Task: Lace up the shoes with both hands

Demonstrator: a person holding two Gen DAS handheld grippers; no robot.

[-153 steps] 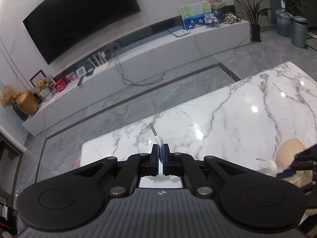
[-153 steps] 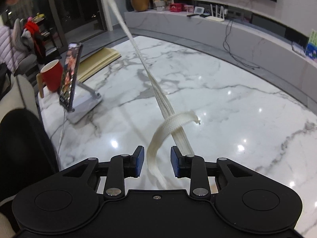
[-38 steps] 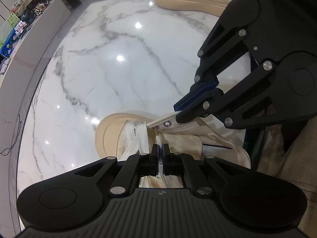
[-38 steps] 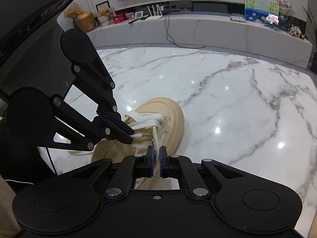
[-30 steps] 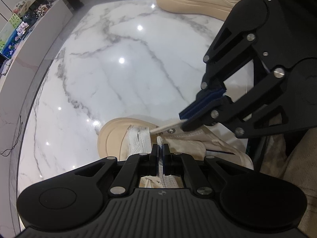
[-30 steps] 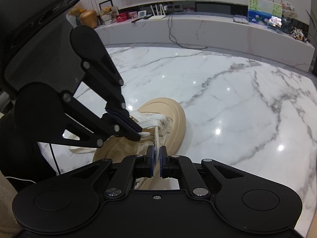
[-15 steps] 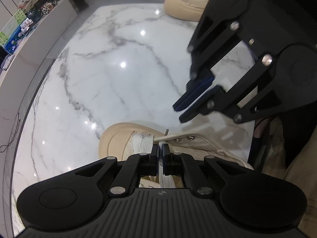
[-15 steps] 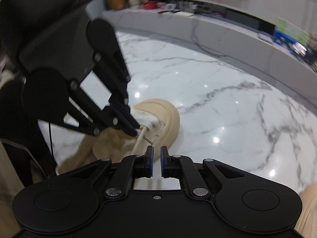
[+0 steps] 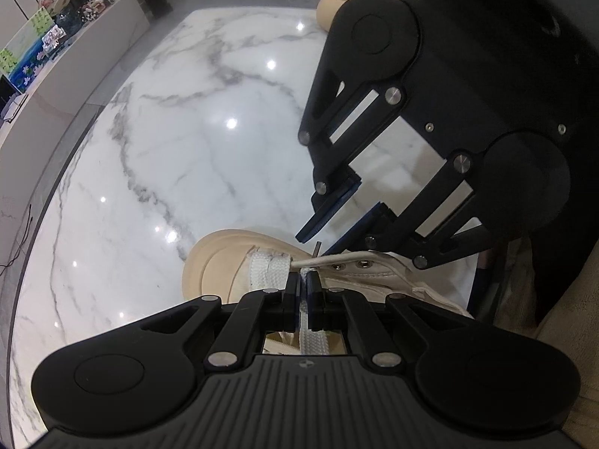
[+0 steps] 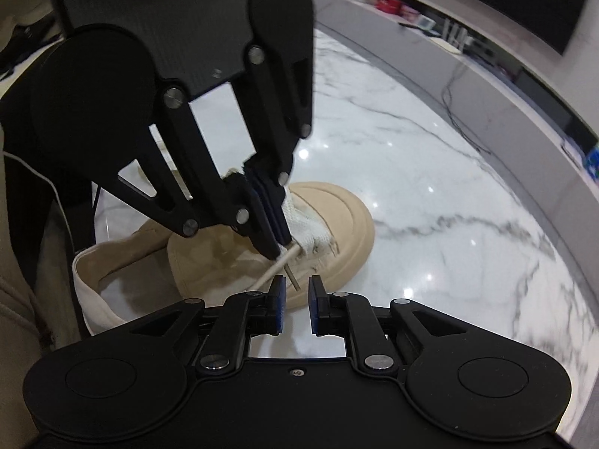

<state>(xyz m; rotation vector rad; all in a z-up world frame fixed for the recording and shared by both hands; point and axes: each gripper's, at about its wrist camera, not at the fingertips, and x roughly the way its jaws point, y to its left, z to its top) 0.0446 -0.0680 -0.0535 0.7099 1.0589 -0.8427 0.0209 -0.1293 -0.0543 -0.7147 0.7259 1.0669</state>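
- The left gripper point(image 9: 302, 287) is clamped on the white lace point(image 9: 312, 331), its jaws pressed together with the flat woven strand running back between them toward the camera.
- In the right wrist view the left gripper point(image 10: 275, 241) reaches down over the shoe from above, and a thin run of lace with a metal tip point(image 10: 291, 277) sticks out just past its fingertips.
- The right gripper point(image 10: 296, 299) hangs just beside that tip with its jaws apart and nothing between them; the tip points into the gap without touching either blue pad.
- From the left wrist view the right gripper point(image 9: 329, 230) sits above the eyelet row, jaws spread.
- The beige shoe point(image 9: 221, 258) rests on the marble table point(image 9: 187, 142), near its close edge, toe pointing away, with white lacing across its front eyelets.
- A second shoe point(image 9: 329, 3) lies at the far end of the table, well apart.
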